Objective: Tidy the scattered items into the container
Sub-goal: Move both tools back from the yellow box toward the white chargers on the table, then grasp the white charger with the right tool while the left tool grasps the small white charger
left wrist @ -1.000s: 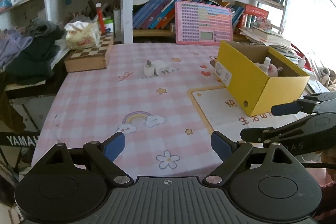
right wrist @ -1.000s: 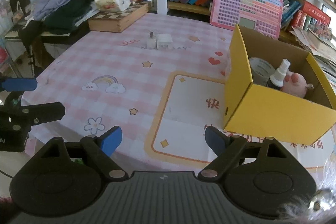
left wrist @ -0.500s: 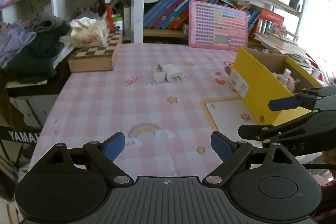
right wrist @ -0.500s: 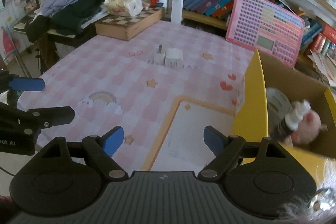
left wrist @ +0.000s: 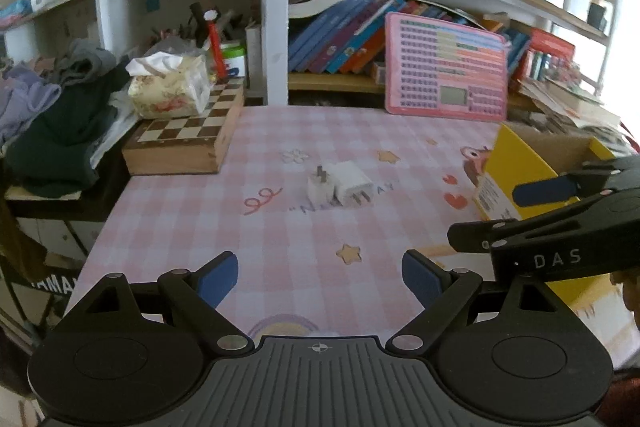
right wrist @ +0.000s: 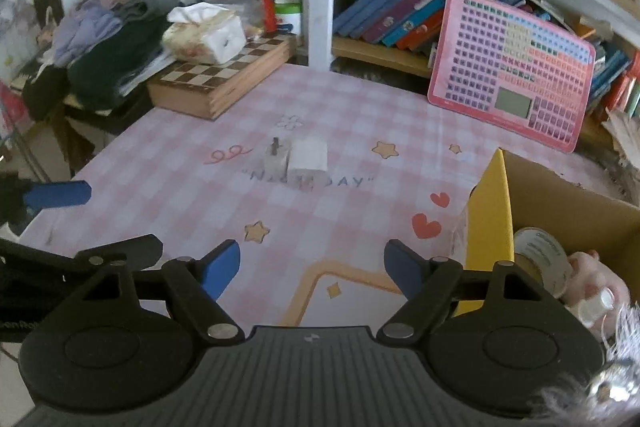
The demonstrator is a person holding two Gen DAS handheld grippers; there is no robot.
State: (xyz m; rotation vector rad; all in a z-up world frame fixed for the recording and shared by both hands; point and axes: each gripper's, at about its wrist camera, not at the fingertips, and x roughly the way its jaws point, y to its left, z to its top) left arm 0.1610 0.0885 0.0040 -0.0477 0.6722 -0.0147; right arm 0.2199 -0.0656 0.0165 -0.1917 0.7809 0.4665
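Two white plug adapters lie side by side on the pink checked tablecloth, a small one and a larger one. The yellow cardboard box stands to their right and holds a tape roll and a pink plush toy. My left gripper is open and empty, short of the adapters. My right gripper is open with its jaws closing on nothing, beside the box's left wall. Each gripper shows at the edge of the other's view.
A wooden chess box with a tissue pack sits at the table's back left, next to a heap of clothes. A pink keypad board leans against the bookshelf at the back.
Both grippers have moved forward over the table, so the adapters look nearer and the box has slid to the right edge. The right jaws have narrowed a little.
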